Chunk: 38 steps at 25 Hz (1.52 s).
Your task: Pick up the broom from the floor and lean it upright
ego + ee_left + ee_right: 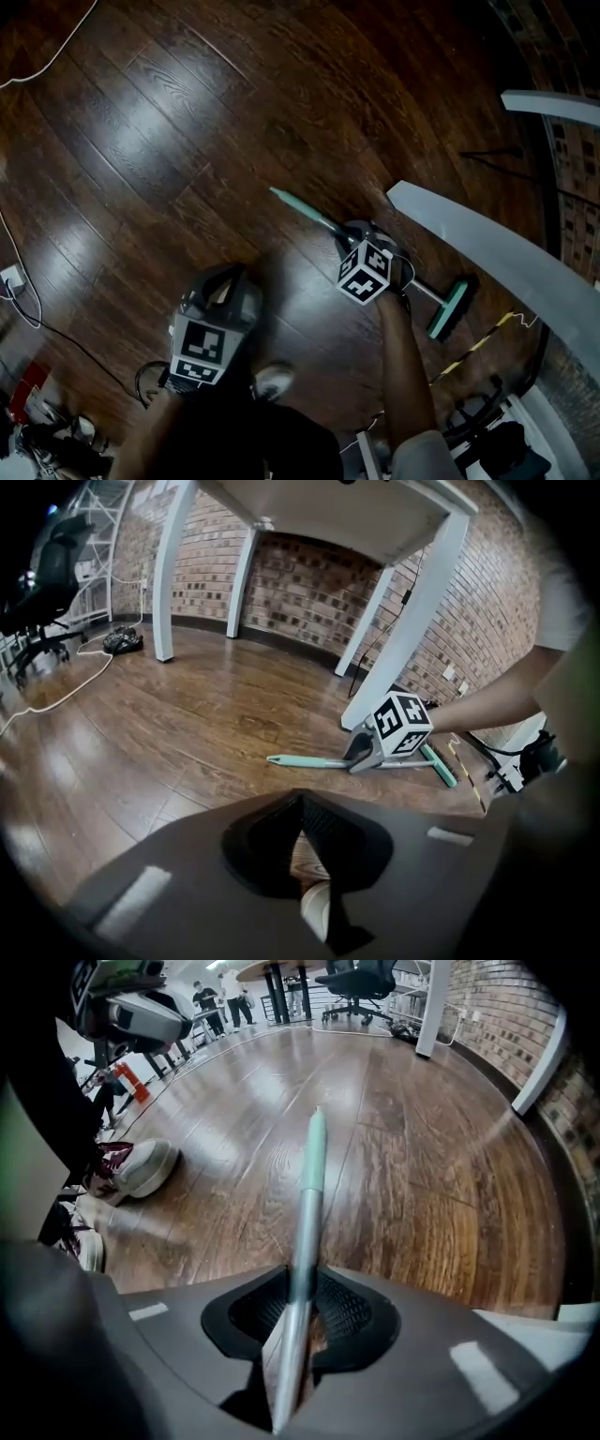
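The broom (309,214) lies flat on the dark wood floor, its teal handle tip toward the upper left and its teal brush head (450,307) at the right. My right gripper (361,232) points down over the handle's middle. In the right gripper view the handle (309,1185) runs straight between the jaws, and the right gripper (302,1274) is shut on it, pads against both sides. My left gripper (228,279) hovers to the left, apart from the broom. Its jaws (302,803) meet with nothing between them. From there the broom (305,760) lies ahead under the right gripper (364,757).
A white desk edge (487,244) curves close beside the brush head, and its legs (412,621) stand before a brick wall. A yellow-black cable (478,345) and other cords lie on the floor. A shoe (272,380) is below; an office chair (47,574) stands far left.
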### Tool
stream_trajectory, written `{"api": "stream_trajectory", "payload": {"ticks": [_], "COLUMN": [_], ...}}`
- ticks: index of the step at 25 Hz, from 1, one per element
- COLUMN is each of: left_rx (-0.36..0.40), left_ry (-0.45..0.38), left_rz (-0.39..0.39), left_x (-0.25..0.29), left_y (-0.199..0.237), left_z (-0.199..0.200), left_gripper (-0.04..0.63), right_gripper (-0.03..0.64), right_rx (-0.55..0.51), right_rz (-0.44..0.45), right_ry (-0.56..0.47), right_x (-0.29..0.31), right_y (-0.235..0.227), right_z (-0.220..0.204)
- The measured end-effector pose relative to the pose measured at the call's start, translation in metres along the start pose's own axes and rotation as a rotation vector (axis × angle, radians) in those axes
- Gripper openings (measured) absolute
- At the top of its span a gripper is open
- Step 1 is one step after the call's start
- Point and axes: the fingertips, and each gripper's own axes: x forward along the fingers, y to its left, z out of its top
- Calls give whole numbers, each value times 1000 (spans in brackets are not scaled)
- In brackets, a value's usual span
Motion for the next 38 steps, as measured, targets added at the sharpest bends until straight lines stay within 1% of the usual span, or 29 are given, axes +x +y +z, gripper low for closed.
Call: {"api": "stream_trajectory", "payload": {"ticks": [2,6,9,12,16,19,22,24,27,29,31,33,36,38], "left_rx": [-4,-2,13,39,105,143,169,167,139,140,153,190,270,312], "left_ry": [7,18,19,8,-21,-36,-78,-113,-151,-165,-180,-203,-219,-215], "left_rz": [2,3,-1,9,24,-1,-8,8,24,10,-22,-63,-121,-134], "left_x": [-2,-4,-12,-32,-77,-113,-142,-156,-172,-181,-190,-198,-210,-215], "left_y": [0,-1,-3,-4,-9,-27,-46,-57,-79,-97,-120,-143,-173,-188], "left_z": [-4,-5,4,22,60,90,122,141,166,184,206,228,252,264], "left_gripper": [0,0,0,0,0,0,0,0,0,0,0,0,0,0], "right_gripper": [102,87,86,86,84,84,84,86,87,87,89,89,89,90], "right_rx": [18,88,89,78,67,55,69,87,115,156,195,220,260,274], "right_rz": [-1,-18,-28,-50,-122,-163,-208,-238,-277,-303,-329,-359,-397,-414], "right_ry": [-3,-12,-15,-31,-72,-115,-144,-154,-186,-204,-211,-221,-252,-273], "right_x": [0,-2,-15,-46,-110,-166,-214,-242,-289,-316,-337,-354,-379,-395], "right_y": [-1,-2,4,13,26,39,43,46,50,54,58,57,60,62], "right_z": [0,0,2,4,7,4,-2,-8,-14,-23,-37,-52,-68,-79]}}
